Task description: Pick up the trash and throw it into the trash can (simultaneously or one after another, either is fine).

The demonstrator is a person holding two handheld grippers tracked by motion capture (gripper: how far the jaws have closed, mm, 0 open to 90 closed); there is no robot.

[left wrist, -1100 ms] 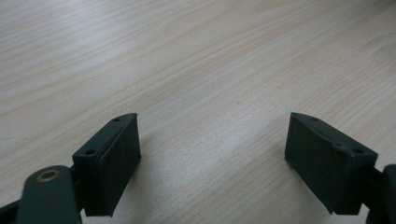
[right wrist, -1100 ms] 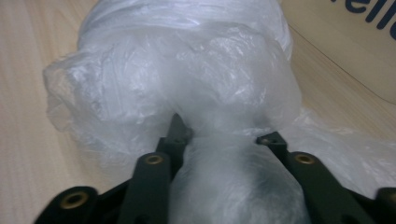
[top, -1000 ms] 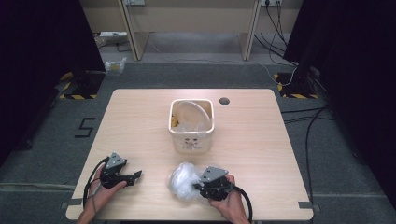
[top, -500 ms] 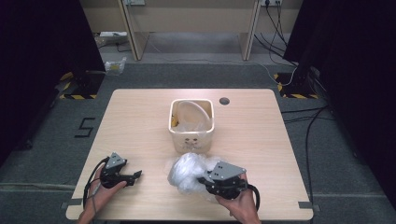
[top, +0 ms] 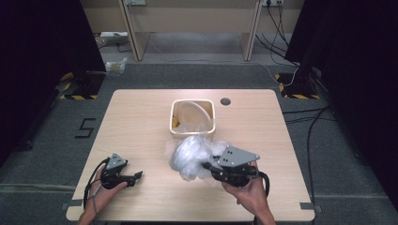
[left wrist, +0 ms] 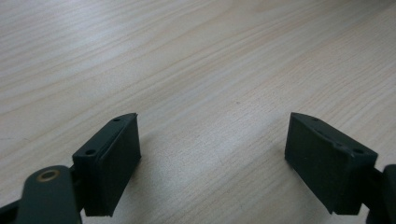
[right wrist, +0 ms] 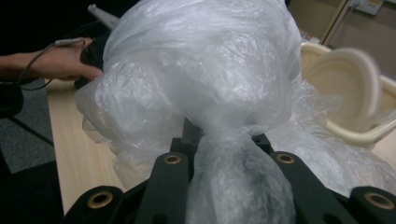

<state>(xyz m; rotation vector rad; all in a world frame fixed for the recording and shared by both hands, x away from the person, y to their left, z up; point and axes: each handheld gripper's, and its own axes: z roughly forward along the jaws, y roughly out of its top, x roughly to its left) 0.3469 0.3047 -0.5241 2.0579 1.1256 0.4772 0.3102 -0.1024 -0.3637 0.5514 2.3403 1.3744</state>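
Observation:
A crumpled clear plastic bag [top: 193, 154] hangs lifted above the table [top: 141, 122], just in front of a cream bin [top: 174, 125]. My right gripper [top: 209, 167] is shut on the bag's bunched lower part; in the right gripper view the bag [right wrist: 201, 79] balloons above my right gripper [right wrist: 223, 144], whose jaws pinch it. The bin [right wrist: 355, 135] with its round lid shows to the right there. My left gripper [top: 138, 176] rests low at the table's front left, open. In the left gripper view its fingers [left wrist: 116, 158] stand wide apart over bare wood, nothing between them.
A small round grommet hole [top: 225, 101] lies at the back of the table, right of the bin. Cables [top: 309, 126] trail over the floor on the right. A person's hand [right wrist: 60, 60] on the left gripper appears beyond the bag.
My right gripper has raised the plastic bag off the table and carried it toward the bin. The left gripper has stayed put.

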